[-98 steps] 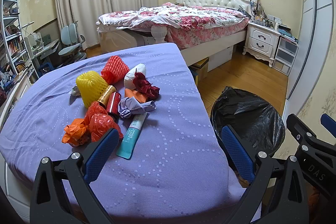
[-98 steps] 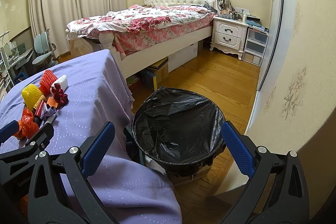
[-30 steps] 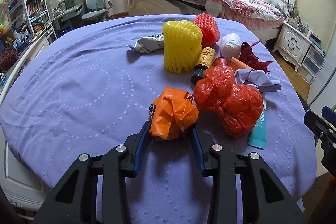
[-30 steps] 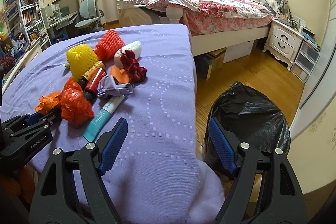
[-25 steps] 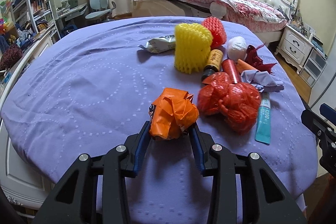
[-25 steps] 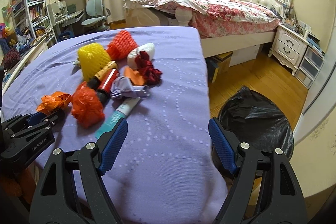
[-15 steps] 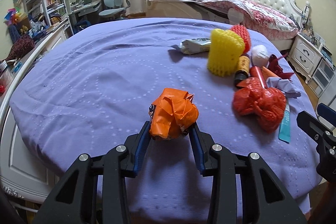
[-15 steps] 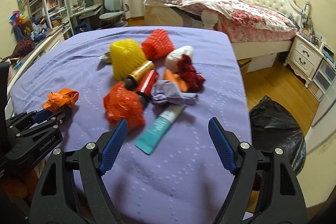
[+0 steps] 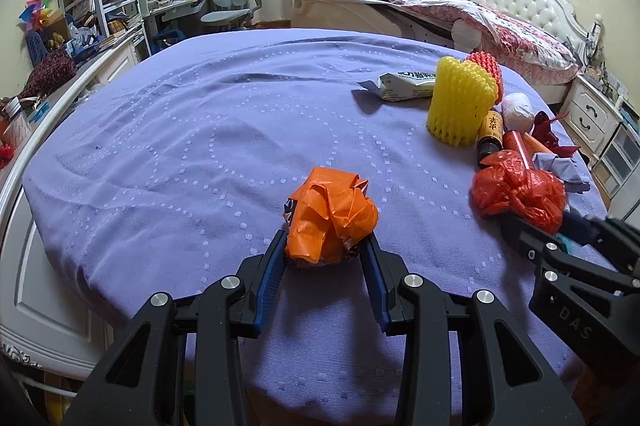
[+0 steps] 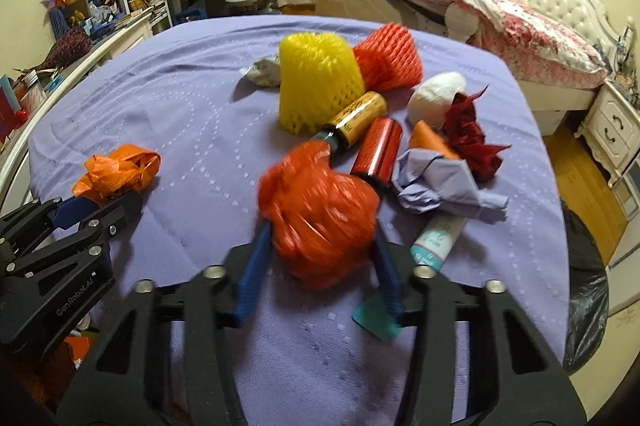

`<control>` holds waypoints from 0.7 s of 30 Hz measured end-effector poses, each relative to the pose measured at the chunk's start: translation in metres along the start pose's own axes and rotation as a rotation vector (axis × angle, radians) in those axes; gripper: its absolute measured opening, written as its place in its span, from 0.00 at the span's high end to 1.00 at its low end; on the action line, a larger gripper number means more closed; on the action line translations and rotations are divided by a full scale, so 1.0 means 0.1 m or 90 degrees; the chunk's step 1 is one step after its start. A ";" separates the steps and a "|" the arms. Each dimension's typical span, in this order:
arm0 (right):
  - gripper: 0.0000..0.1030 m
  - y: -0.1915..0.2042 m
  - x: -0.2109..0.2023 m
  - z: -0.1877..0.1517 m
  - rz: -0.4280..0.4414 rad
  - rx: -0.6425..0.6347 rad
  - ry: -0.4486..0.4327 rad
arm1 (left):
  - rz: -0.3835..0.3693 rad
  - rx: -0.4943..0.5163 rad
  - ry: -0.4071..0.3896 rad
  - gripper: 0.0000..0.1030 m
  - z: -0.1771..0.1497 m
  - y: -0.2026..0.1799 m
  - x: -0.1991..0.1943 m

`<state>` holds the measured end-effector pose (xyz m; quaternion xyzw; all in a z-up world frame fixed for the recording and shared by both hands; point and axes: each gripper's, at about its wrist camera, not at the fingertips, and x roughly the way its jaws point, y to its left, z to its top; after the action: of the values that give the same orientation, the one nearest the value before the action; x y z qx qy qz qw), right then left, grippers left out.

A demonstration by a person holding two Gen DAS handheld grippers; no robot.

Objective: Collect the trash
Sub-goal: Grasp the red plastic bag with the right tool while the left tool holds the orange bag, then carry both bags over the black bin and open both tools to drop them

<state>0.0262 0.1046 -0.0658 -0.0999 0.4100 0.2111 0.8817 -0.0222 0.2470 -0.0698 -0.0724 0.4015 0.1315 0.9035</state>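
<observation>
At the bottom centre of the left wrist view, the left gripper [image 9: 325, 250] is clamped on a crumpled orange plastic bag [image 9: 330, 216], its blue pads pressing both sides of the wad. In the right wrist view the right gripper [image 10: 320, 246] has just been closing, and its blue fingers [image 10: 256, 258] now squeeze a puffy red plastic bag [image 10: 318, 214], blurred with motion.

Both stand over a purple tablecloth [image 9: 192, 130], a soft woven fabric with dotted lines; its near edge drops away at the lower frame, and the left half lies bare and open.

Just beyond the red bag, centre right of the right wrist view, lie a teal tube [image 10: 434, 238], a crumpled lilac paper [image 10: 440, 186], a shiny red can [image 10: 378, 150] and a brown bottle with a yellow label [image 10: 356, 120]. Farther back stand a yellow foam net sleeve [image 10: 316, 78] and an orange-red foam net sleeve [image 10: 388, 58], with a white paper ball [image 10: 434, 98] and dark red wrapping [image 10: 468, 134] to their right.

At the right edge, below the table, shows a black-lined bin [image 10: 584, 290].
</observation>
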 end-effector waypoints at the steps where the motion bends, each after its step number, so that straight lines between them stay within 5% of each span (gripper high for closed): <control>1: 0.64 0.00 -0.01 -0.01 0.001 0.002 -0.004 | -0.002 -0.002 0.000 0.62 0.00 0.00 0.00; 13: 0.65 -0.25 -0.44 -0.11 0.004 0.044 -0.057 | -0.031 0.017 -0.027 0.62 0.00 -0.28 -0.20; 21: 0.65 -0.88 -0.82 -0.34 -0.066 0.113 -0.088 | -0.081 0.051 -0.045 0.62 0.00 -0.76 -0.34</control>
<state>-0.0041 -0.0093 -0.0253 -0.0277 0.3597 0.1346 0.9229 -0.0220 0.1679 -0.0423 -0.0573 0.3689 0.0602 0.9258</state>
